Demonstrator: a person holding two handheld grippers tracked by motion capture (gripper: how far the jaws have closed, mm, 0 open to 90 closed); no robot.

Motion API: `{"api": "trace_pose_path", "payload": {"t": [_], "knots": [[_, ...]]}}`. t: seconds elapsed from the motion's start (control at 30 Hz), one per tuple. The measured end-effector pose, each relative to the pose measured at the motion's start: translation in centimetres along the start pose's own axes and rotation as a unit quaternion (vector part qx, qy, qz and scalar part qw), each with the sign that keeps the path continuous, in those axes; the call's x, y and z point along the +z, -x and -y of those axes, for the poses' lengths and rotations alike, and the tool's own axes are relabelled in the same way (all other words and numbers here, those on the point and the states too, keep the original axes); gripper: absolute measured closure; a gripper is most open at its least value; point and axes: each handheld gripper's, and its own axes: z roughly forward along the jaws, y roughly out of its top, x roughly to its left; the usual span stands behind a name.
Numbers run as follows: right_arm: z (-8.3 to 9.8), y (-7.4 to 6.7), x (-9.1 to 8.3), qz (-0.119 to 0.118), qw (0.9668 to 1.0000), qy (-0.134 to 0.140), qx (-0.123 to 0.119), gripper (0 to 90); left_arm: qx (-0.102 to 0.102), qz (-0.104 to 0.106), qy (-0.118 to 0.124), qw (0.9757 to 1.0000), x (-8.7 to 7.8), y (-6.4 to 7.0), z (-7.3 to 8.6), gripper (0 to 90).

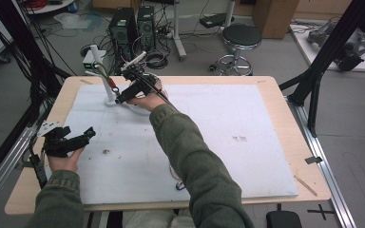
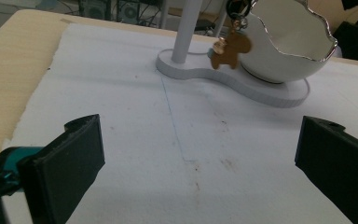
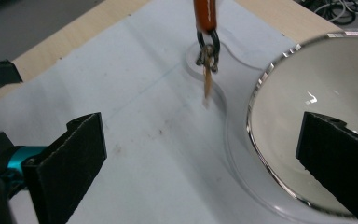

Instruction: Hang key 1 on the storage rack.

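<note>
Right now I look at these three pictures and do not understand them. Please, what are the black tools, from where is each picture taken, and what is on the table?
A person holds hand tongs, one in each hand. The high view looks down on the table: the left tongs rest near the edge, the right tongs reach toward a white stand. The other two pictures come from cameras on the tongs, looking between their black jaws. On the white mat the stand carries a shell-shaped bowl and a pole, from which a brown keyring charm hangs. Both tongs are open and hold nothing.
</note>
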Motion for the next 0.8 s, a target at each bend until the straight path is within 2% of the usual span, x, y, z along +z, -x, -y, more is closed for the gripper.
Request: {"api": "trace_pose_path", "payload": {"t": [0.23, 0.3, 0.5, 0.57, 0.7, 0.8], "knots": [[1.8, 0.8, -1.0, 0.005, 0.9999, 0.009, 0.009, 0.6, -0.003, -0.002, 0.002, 1.0000, 0.0, -0.1, 0.0, 1.7], [2.2, 1.0, -1.2, 0.005, 0.9999, 0.003, 0.011, 0.6, -0.004, -0.003, 0.002, 1.0000, 0.0, 0.0, 0.0, 1.7], [2.9, 0.8, -1.8, 0.014, 0.9999, -0.008, -0.002, 0.6, -0.004, -0.002, 0.002, 1.0000, 0.0, -0.1, 0.0, 1.7], [3.1, 0.8, -2.1, 0.014, 0.9999, -0.002, -0.003, 0.6, -0.004, -0.002, 0.001, 1.0000, 0.0, -0.1, 0.0, 1.7], [3.8, 1.0, -2.7, 0.019, 0.9998, 0.004, 0.004, 0.6, -0.004, -0.001, 0.001, 1.0000, 0.0, 0.0, 0.0, 1.7], [4.3, 1.2, -3.0, 0.022, 0.9998, -0.003, 0.003, 0.6, -0.005, 0.000, 0.001, 1.0000, 0.0, 0.0, 0.0, 1.7]]}}
